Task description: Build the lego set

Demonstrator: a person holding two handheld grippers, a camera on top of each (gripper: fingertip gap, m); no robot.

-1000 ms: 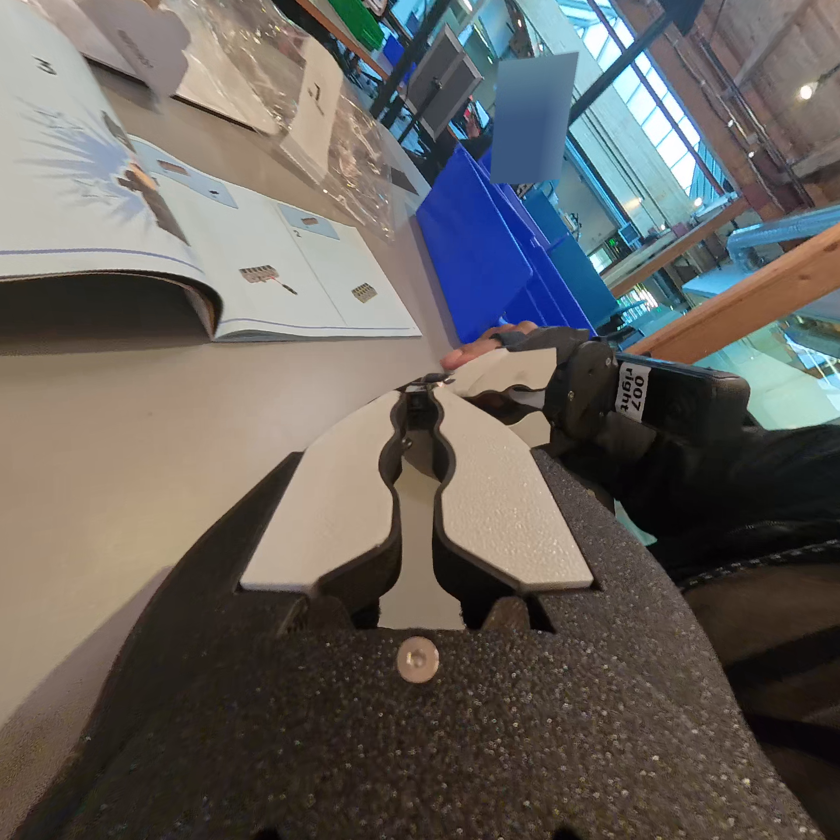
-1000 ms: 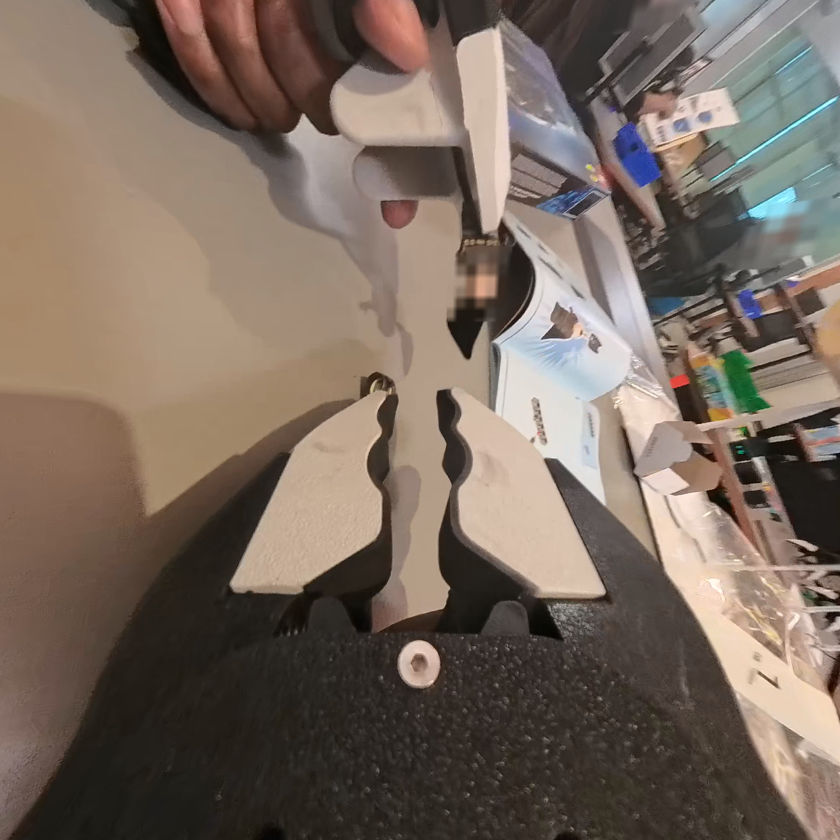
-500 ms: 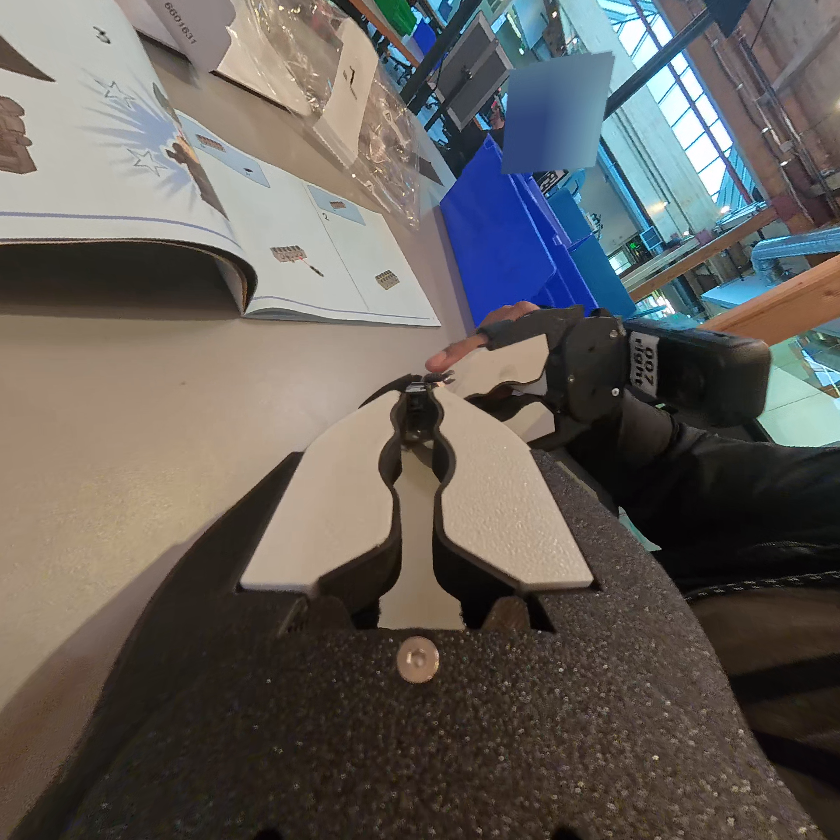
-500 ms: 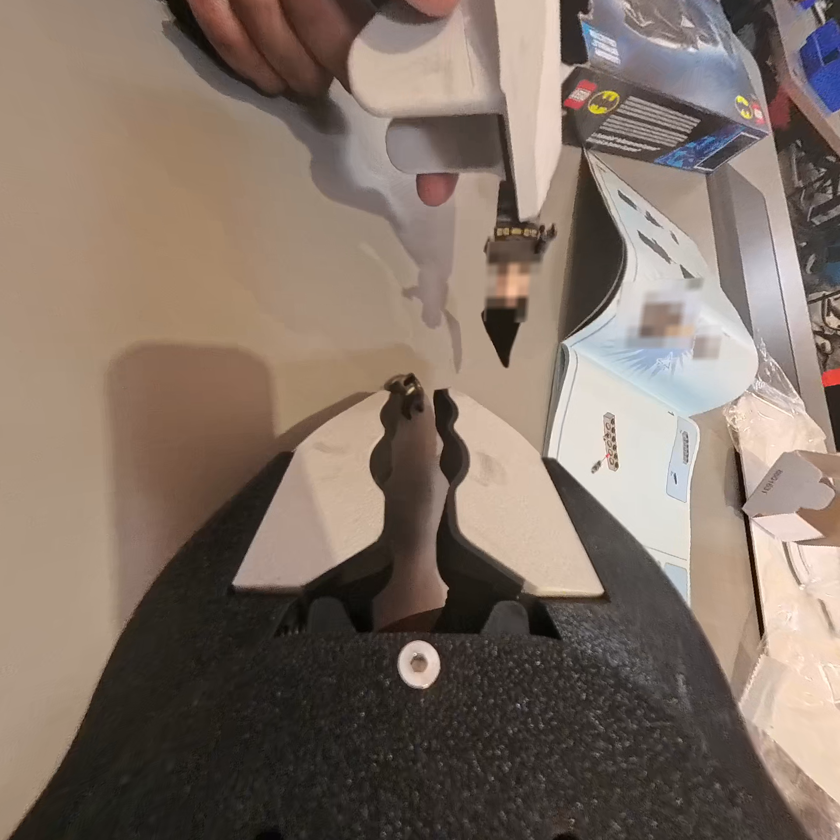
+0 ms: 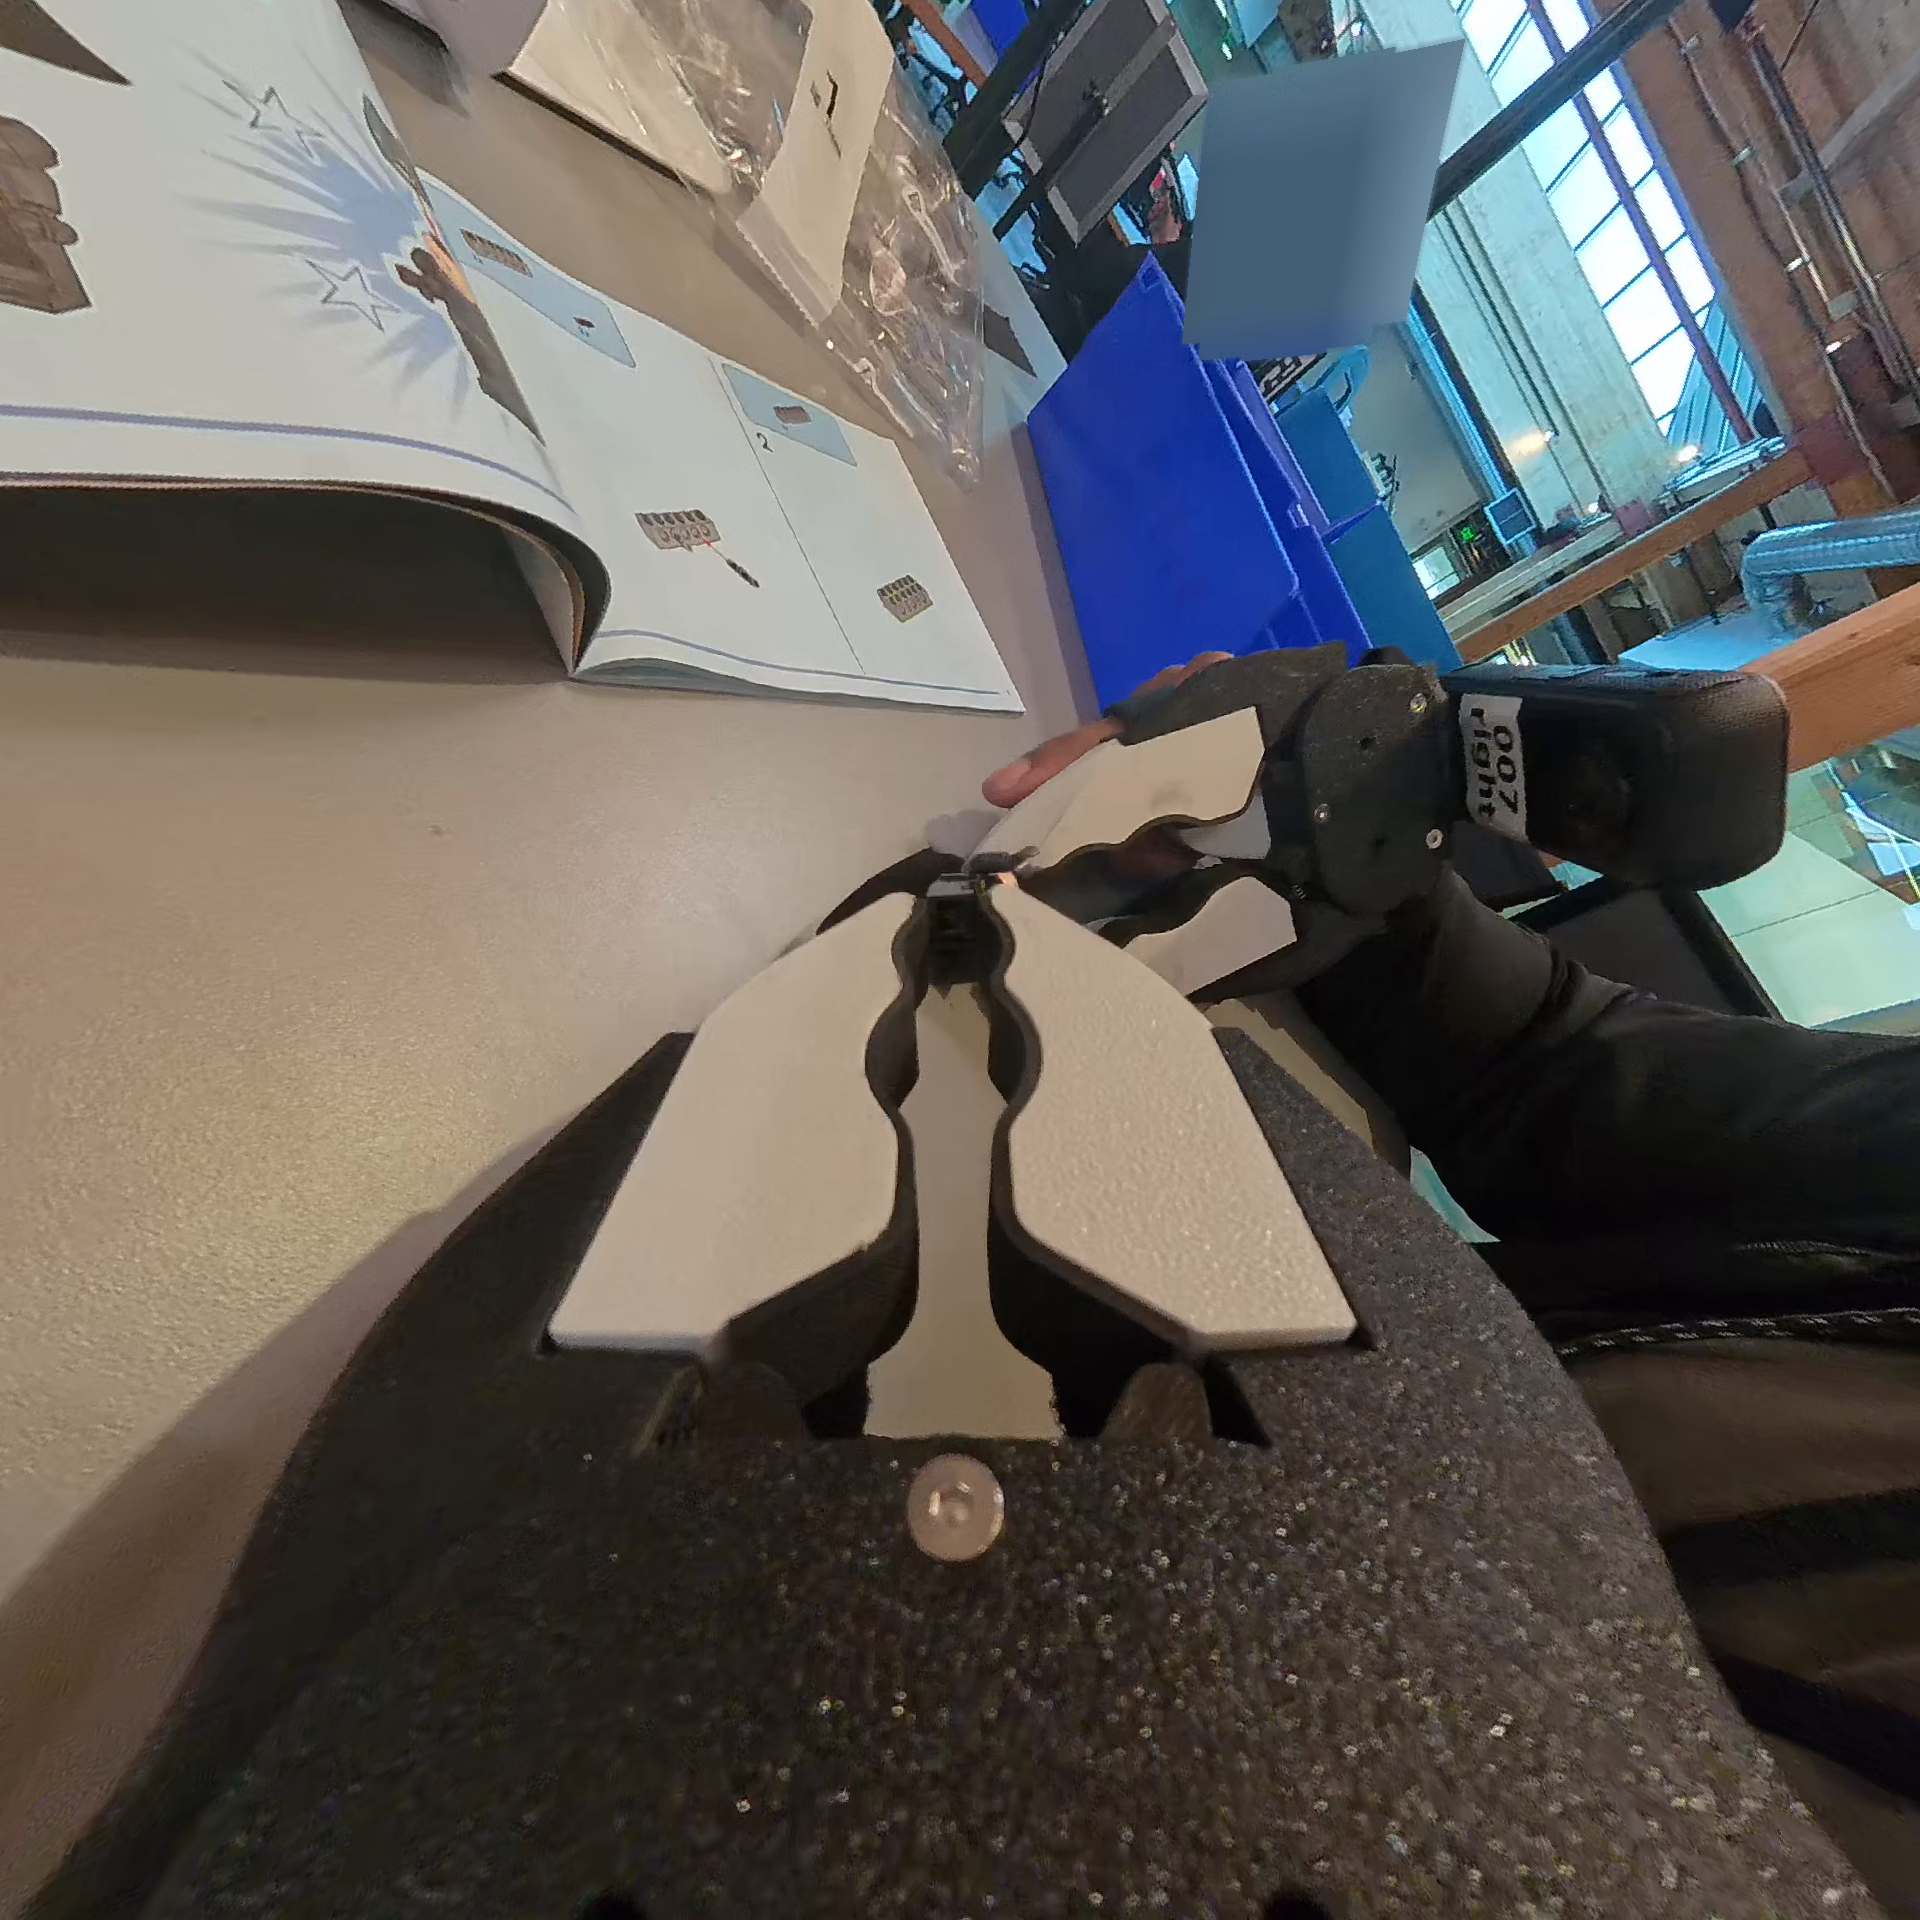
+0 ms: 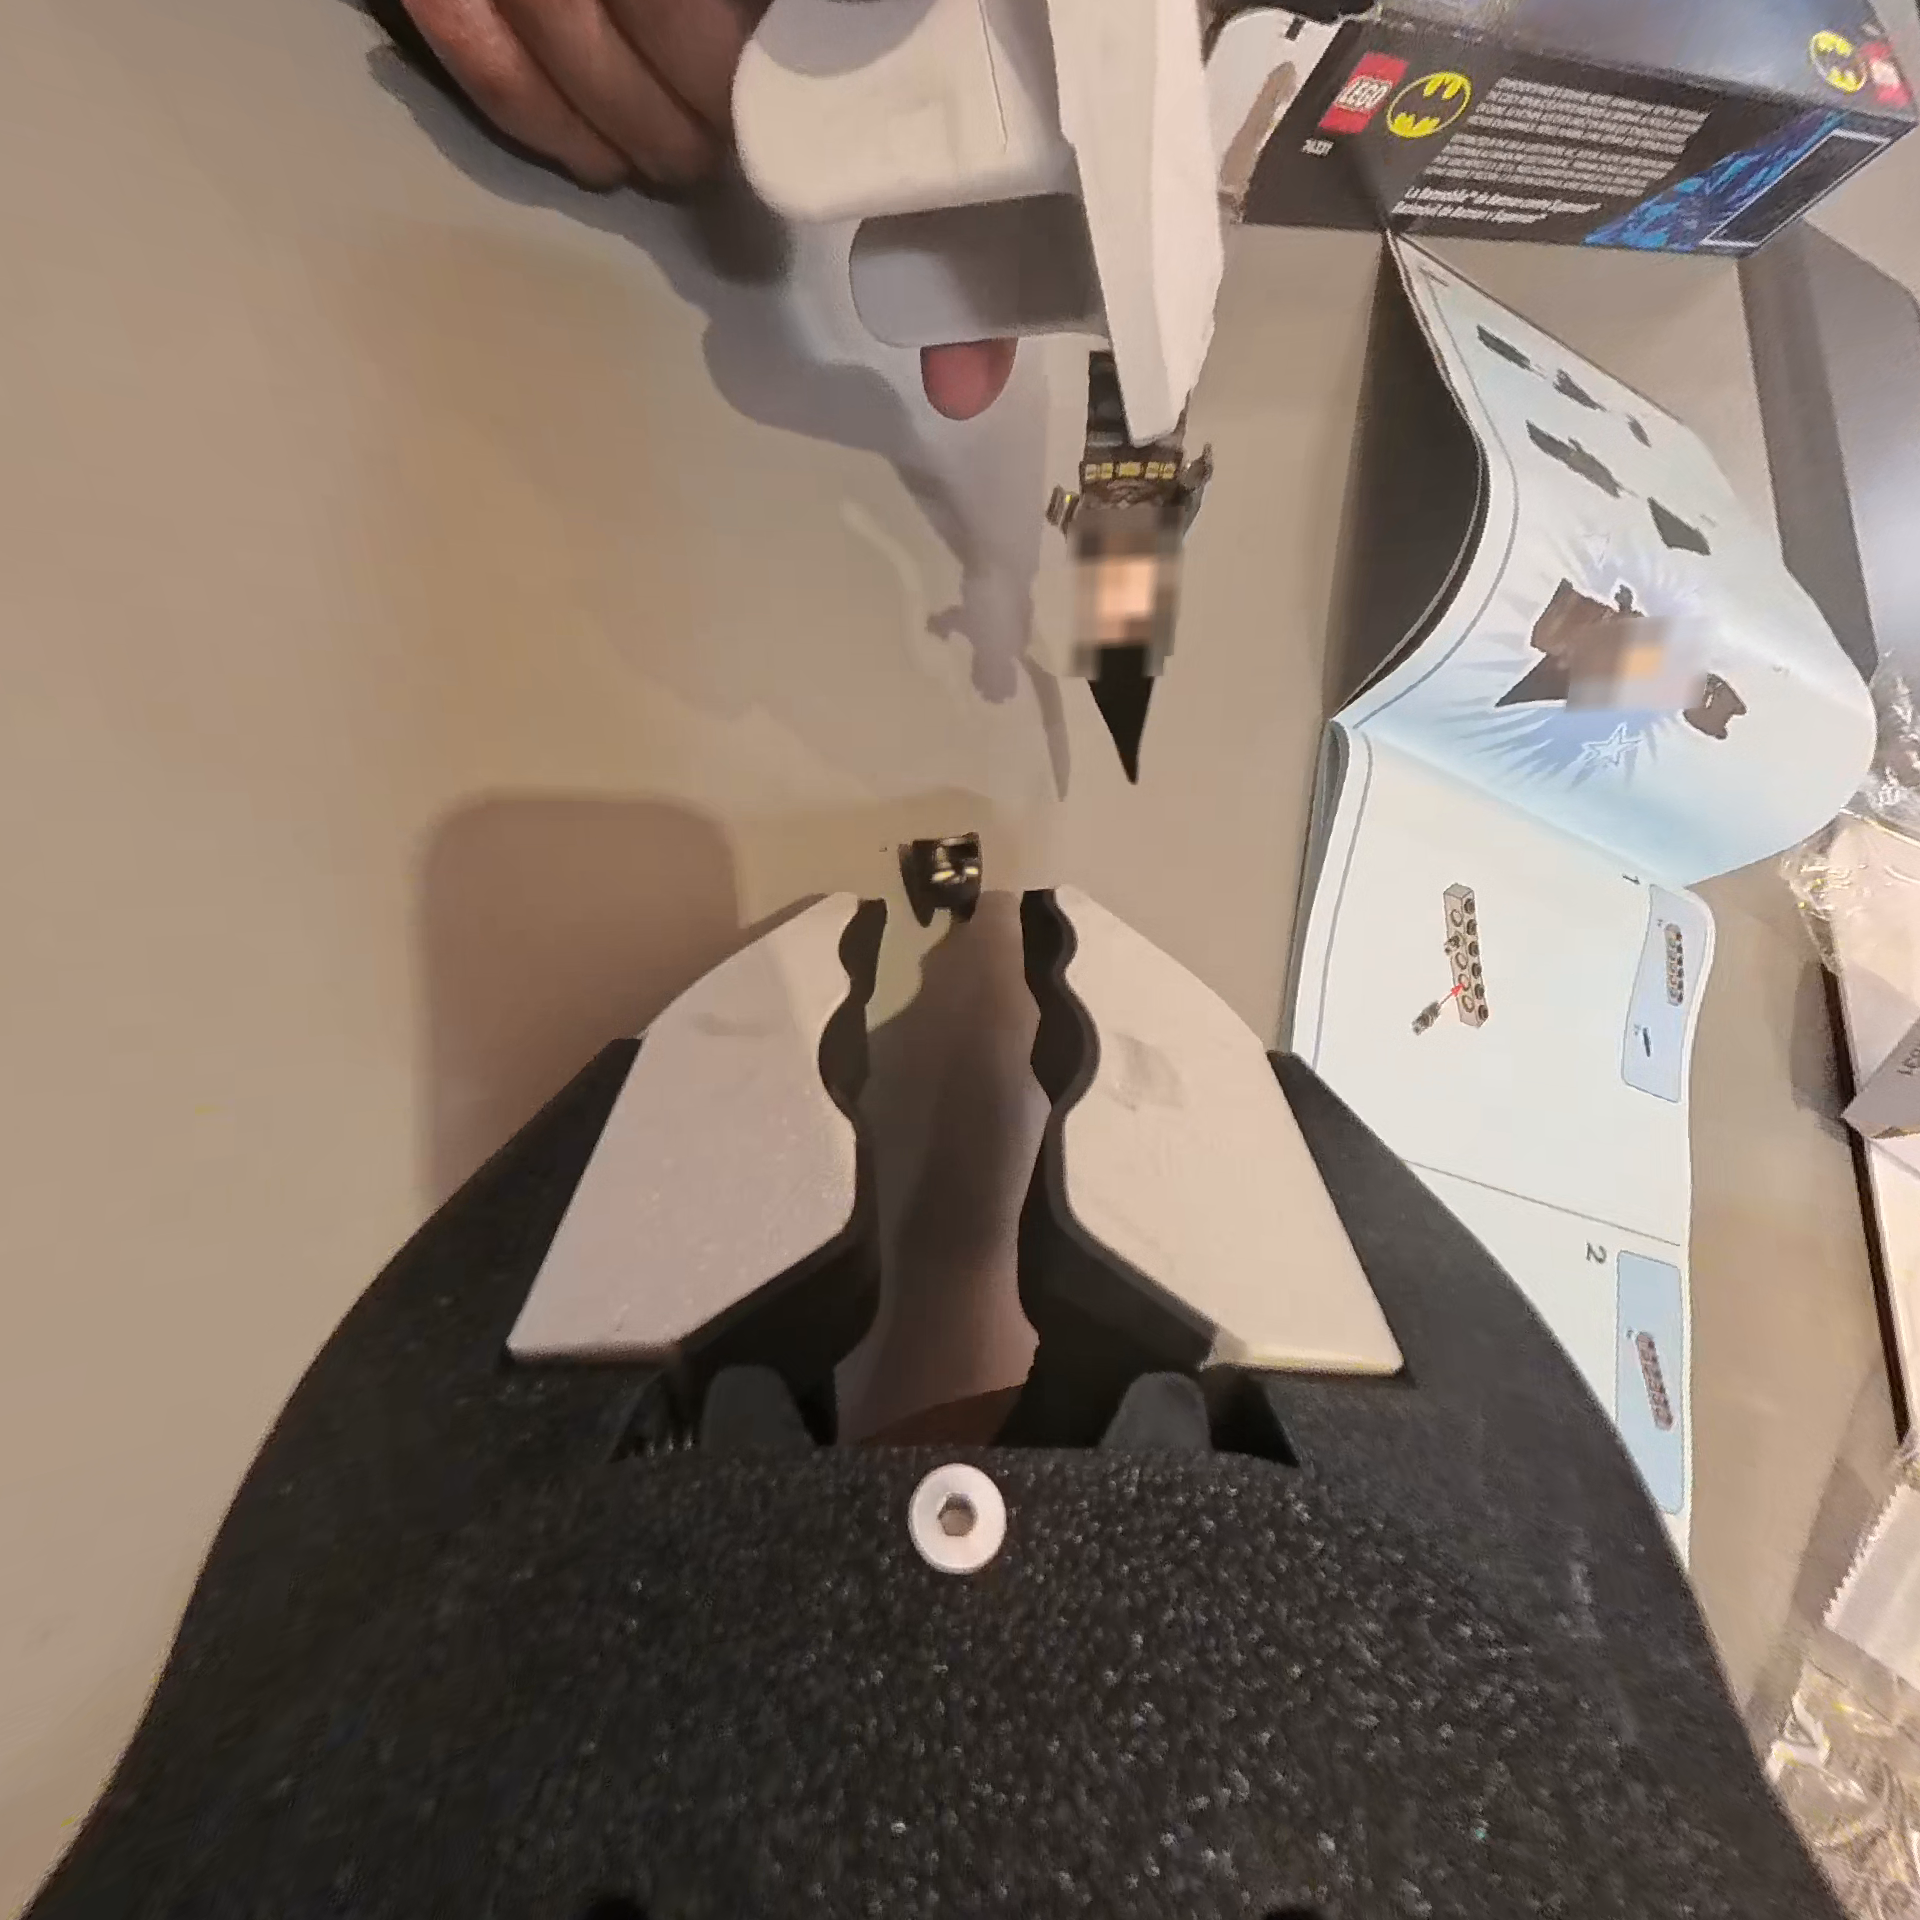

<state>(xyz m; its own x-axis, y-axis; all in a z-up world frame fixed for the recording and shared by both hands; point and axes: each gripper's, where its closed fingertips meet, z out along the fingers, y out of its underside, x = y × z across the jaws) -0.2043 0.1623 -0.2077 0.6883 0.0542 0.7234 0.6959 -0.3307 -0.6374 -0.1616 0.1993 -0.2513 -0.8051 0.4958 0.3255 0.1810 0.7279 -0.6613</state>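
My left gripper (image 5: pixel 958 896) is shut on a small black toy figure (image 5: pixel 951 935). In the right wrist view it (image 6: pixel 1143 416) comes in from the top and holds the figure (image 6: pixel 1127 488) by its lower part, the black pointed cape (image 6: pixel 1127 717) hanging toward my right gripper. My right gripper (image 6: pixel 951 904) is open. A tiny black piece (image 6: pixel 940 873) sits just at its tips with a gap to both pads. In the left wrist view the right gripper (image 5: pixel 1023 868) meets my left tips from the right, with that piece (image 5: pixel 997 860) at its tips.
An open instruction booklet (image 6: pixel 1558 831) lies on the beige table (image 6: pixel 312 623), also in the left wrist view (image 5: pixel 675 499). A dark toy box (image 6: pixel 1558 125) lies beyond it. Clear plastic bags (image 5: pixel 904 239) and a white carton (image 5: pixel 821 135) lie farther off. Blue bins (image 5: pixel 1164 520) stand past the table edge. The gap from one gripper's tips to the other's is roughly 8 cm.
My right gripper's jaws have widened; the tiny black piece that sat at its left fingertip is now loose between the tips. My left gripper has kept hold of the figure.
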